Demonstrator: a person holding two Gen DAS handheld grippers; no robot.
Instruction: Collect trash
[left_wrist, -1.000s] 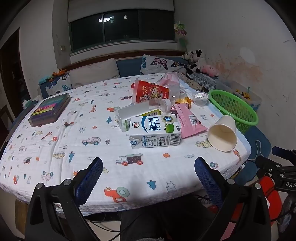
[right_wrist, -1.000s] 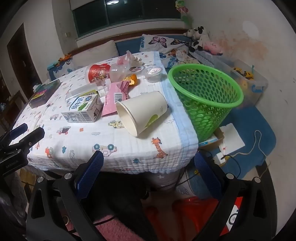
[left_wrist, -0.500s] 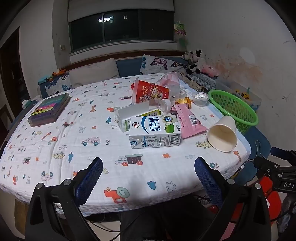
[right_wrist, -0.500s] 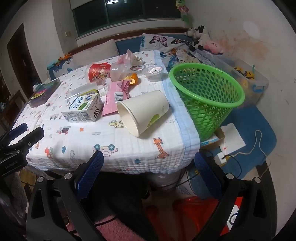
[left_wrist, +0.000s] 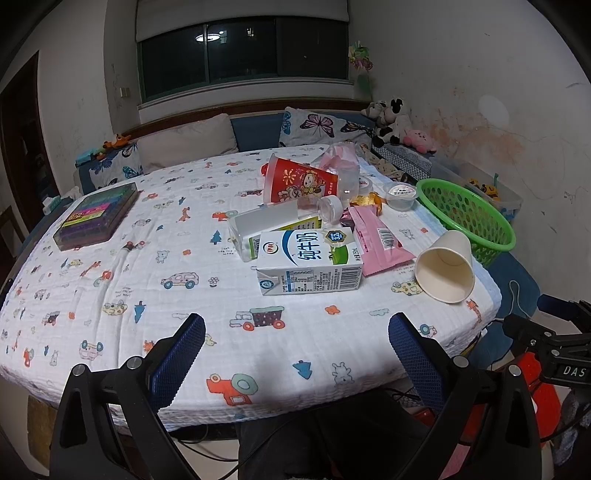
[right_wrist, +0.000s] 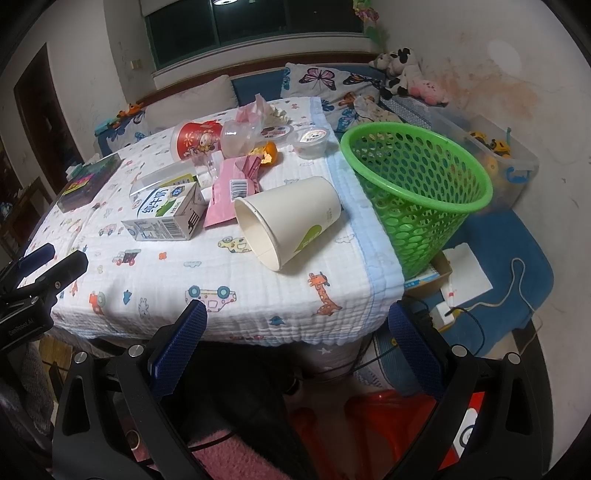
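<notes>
basket: the green basket (right_wrist: 417, 192) stands off the table's right edge, leaning a little; i see nothing inside it.
paper cup: the paper cup (right_wrist: 288, 221) lies on its side just left of the basket, its long axis running from the basket side toward me, open mouth facing me, looks empty, a green mark on its wall.
milk carton: the milk carton (left_wrist: 310, 260) lies flat well left of the basket, long axis left to right, chinese writing, "3.2" badge, barcode.
pink wrapper: the pink wrapper (left_wrist: 376, 240) lies between carton and basket, barcode up.
red cup: the red cup (left_wrist: 299, 182) is tipped over, beyond the carton.
left gripper: my left gripper (left_wrist: 295, 354) is spread wide, holding nothing.
right gripper: my right gripper (right_wrist: 295, 343) is spread wide, empty, near the table edge.
</notes>
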